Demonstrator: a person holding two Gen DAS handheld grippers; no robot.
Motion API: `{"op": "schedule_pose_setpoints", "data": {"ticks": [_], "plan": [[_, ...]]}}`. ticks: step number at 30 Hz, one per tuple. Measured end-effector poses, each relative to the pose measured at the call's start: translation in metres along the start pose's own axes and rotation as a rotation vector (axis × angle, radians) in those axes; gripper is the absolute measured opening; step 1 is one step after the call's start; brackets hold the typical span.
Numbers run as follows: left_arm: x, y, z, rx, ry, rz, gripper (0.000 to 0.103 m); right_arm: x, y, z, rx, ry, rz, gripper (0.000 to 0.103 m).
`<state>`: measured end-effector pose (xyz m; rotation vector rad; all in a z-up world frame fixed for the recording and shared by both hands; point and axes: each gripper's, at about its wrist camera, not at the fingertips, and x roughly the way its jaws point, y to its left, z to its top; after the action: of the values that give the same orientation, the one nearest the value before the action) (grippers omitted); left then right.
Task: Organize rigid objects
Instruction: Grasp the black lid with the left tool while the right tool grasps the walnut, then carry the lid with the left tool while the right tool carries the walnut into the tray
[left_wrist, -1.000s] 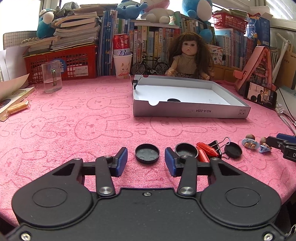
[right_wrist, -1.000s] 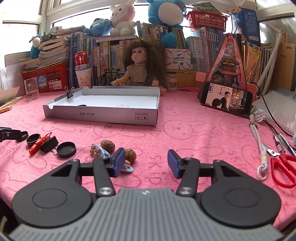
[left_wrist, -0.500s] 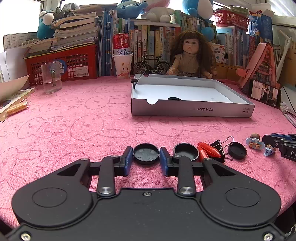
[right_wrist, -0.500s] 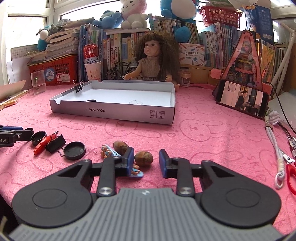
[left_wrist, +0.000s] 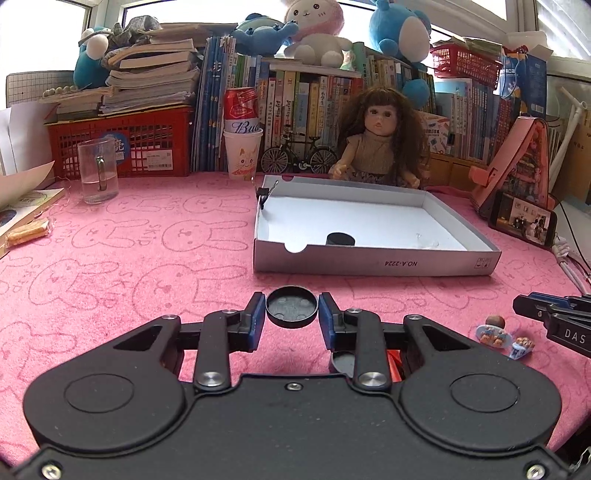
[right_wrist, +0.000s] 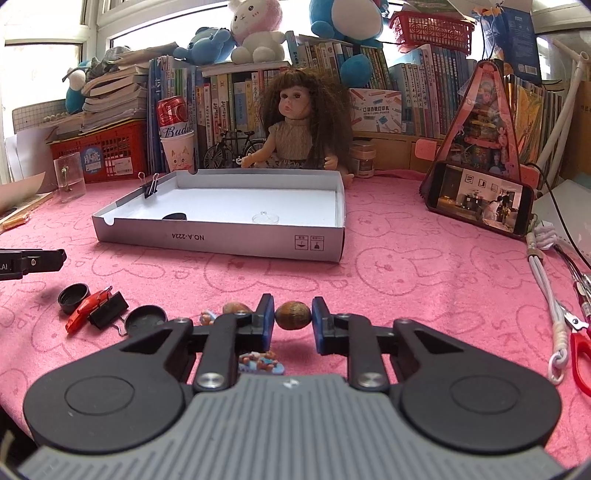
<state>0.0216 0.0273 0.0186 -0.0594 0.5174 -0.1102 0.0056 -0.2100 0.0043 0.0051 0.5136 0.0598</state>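
My left gripper (left_wrist: 291, 320) is shut on a black round cap (left_wrist: 291, 305) and holds it above the pink cloth, in front of the white box lid (left_wrist: 376, 258). My right gripper (right_wrist: 293, 323) is shut on a brown walnut (right_wrist: 293, 314), also lifted off the cloth. The box (right_wrist: 221, 242) holds one black cap (right_wrist: 174, 216) and a clear dome (right_wrist: 265, 218). On the cloth lie another black cap (right_wrist: 73, 296), a red clip (right_wrist: 86, 309), a black binder clip (right_wrist: 109, 314), a flat cap (right_wrist: 146, 319), a second walnut (right_wrist: 236, 308) and small figurines (right_wrist: 261, 363).
A doll (left_wrist: 376, 147), a glass mug (left_wrist: 98, 175), a paper cup with a can (left_wrist: 242, 147), a red basket (left_wrist: 122, 142) and books stand at the back. A phone on a pink stand (right_wrist: 480, 199) is right of the box. Cables and red scissors (right_wrist: 580, 350) lie far right.
Both grippers closed on their objects: the left on the black cap, the right on the walnut. Both have since risen off the cloth with them.
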Motion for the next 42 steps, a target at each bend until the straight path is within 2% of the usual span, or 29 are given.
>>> {"op": "schedule_pose_setpoints", "data": {"ticks": [13,19,30,42], "plan": [[0.036,-0.02,0.051,0.016,-0.042,-0.031,0.029,0.029,-0.007,0.042,0.048,-0.022,-0.019,0.026],[0.069,-0.021,0.066,-0.001,-0.011,-0.017,0.029,0.057,-0.014,0.06,0.095,0.004,-0.018,0.026],[0.124,-0.018,0.071,-0.018,0.07,0.031,0.029,0.108,-0.013,0.077,0.121,0.078,-0.011,0.026],[0.146,-0.018,0.066,-0.024,0.109,0.056,0.029,0.132,-0.008,0.08,0.118,0.131,-0.011,0.026]]}}
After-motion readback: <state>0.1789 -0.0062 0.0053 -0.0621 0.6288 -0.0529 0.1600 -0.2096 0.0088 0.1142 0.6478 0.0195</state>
